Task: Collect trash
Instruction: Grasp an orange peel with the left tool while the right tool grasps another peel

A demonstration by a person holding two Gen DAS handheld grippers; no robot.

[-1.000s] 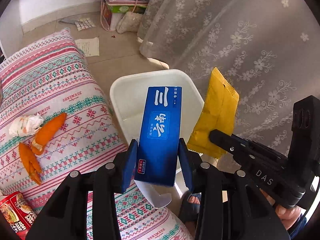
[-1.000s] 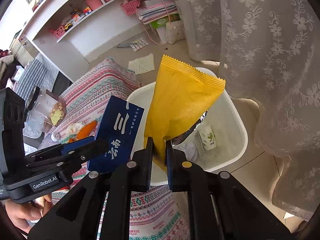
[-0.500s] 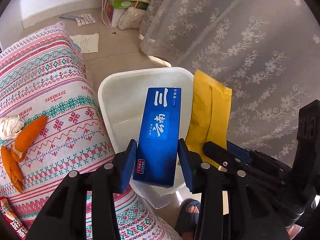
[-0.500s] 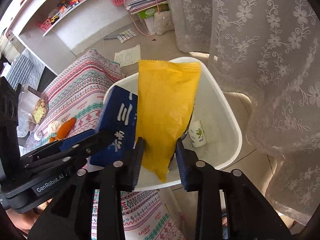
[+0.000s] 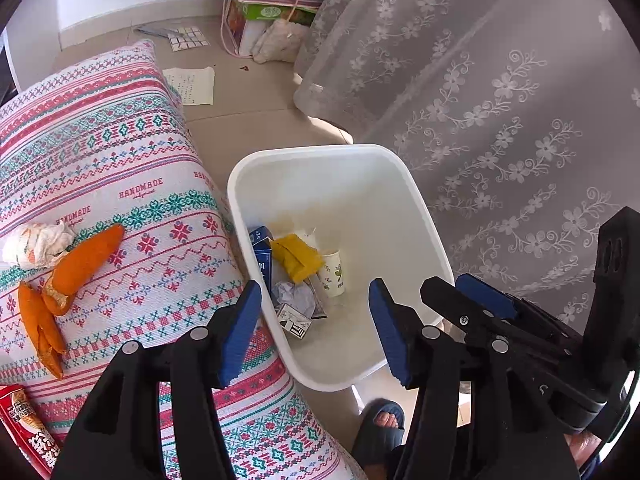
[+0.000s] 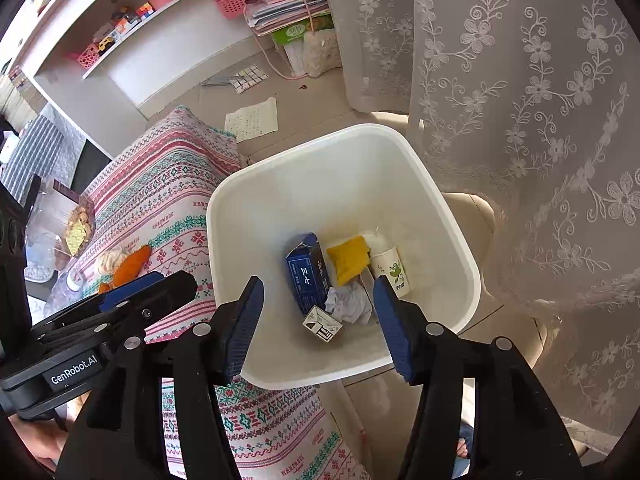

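A: Where do the two grippers stand?

B: Both hang over the white bin [image 6: 452, 216], pointing down into it; the left gripper [image 5: 316, 320] has its jaws apart and opening, nothing between the pads; the right gripper [image 6: 316, 320] is the same, spreading wider and empty.

A: And the trash?

B: On the bin's floor; the blue box [image 6: 307, 270] leans on the left side, the yellow packet [image 6: 348, 258] lies just right of it, touching, and a paper cup [image 6: 394, 270] with a green print rests on its side at the packet's right; nearer, a crumpled paper ball [image 6: 348, 304] sits beside a small black-and-white carton [image 6: 322, 324].

A: Anything outside the bin?

B: Left of it, on the patterned cloth [image 5: 120, 160], orange peel [image 5: 84, 264] lies next to a wadded tissue [image 5: 36, 244]; a red snack wrapper [image 5: 24, 428] shows at the near left edge; a sheet of paper [image 5: 192, 86] lies on the far floor; a lace curtain [image 5: 500, 100] hangs to the right; a toe in a dark slipper [image 5: 380, 420] shows below the bin's near rim.
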